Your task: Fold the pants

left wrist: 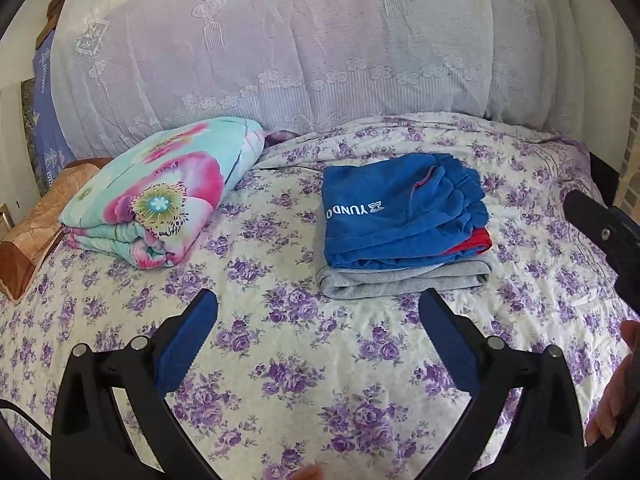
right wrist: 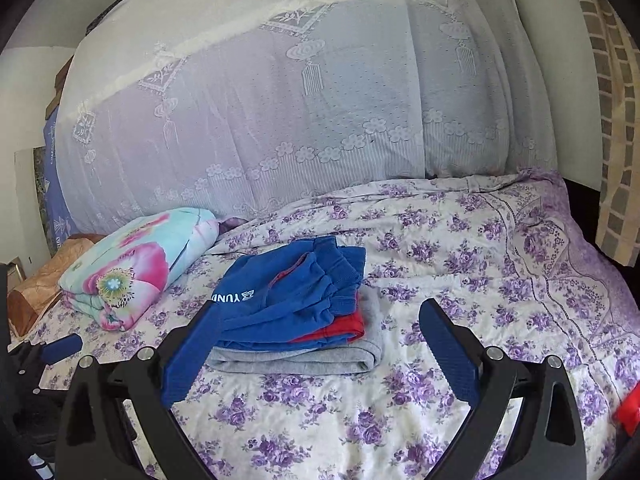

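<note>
- Pants [left wrist: 404,208], the blue pair printed "YUND", lie folded on top of a small stack toward the middle of the bed [left wrist: 280,360], with a red garment [left wrist: 478,242] and a grey garment [left wrist: 404,282] under them.
- Nearest the cameras, the left claw [left wrist: 318,310] hangs over bare bedspread at the near edge of the bed, its fingers spread wide and holding nothing; the right claw [right wrist: 320,316] is likewise spread wide and empty, just short of the stack's near edge.
- A red scrap of cloth [right wrist: 628,408] shows at the right edge of the right wrist view; I cannot tell what it is.
- Risk, as I judge it: the blue waistband end is bunched and loose on the right side, so a claw pinching only the top layer there would likely drag the fold open.
- Risk: a deeper pinch at the near edge may catch the grey or red layer too and pull the whole stack askew.
- Risk: the bedspread is soft and wrinkled, so a low approach could snag it and shift everything resting on it.
- Farther off, a folded floral quilt [left wrist: 160,196] sits toward the left edge of the bed, well apart from the stack, and a lace-covered headboard [left wrist: 280,60] stands behind.
</note>
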Demonstrator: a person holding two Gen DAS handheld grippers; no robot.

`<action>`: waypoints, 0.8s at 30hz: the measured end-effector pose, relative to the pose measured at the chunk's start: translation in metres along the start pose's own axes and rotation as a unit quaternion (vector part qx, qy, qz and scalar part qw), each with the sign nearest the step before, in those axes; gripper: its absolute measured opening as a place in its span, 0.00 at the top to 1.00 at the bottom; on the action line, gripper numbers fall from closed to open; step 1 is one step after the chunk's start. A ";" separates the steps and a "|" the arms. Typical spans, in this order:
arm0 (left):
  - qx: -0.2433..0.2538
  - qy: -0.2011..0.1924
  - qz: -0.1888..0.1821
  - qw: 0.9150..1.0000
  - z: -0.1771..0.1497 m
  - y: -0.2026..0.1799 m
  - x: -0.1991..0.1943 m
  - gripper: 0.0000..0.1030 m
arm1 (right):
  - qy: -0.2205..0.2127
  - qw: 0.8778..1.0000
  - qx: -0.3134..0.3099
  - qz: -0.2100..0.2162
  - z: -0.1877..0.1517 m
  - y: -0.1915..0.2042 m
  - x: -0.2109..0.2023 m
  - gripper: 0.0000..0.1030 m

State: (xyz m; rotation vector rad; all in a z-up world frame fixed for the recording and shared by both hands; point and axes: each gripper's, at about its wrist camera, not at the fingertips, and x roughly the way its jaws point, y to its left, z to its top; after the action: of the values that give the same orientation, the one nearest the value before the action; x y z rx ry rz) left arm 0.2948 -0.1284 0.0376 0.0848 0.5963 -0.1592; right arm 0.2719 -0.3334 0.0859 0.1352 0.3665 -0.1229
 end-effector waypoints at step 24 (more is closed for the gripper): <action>-0.008 -0.042 0.000 0.999 0.004 0.005 -0.019 0.05 | 0.001 1.000 -0.007 0.023 -0.002 0.013 -0.004 0.04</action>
State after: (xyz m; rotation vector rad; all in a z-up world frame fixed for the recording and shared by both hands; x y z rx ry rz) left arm 0.2829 -0.1221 0.0520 0.0616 0.5142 -0.1575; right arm 0.2697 -0.3195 0.0872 0.1295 0.3662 -0.0755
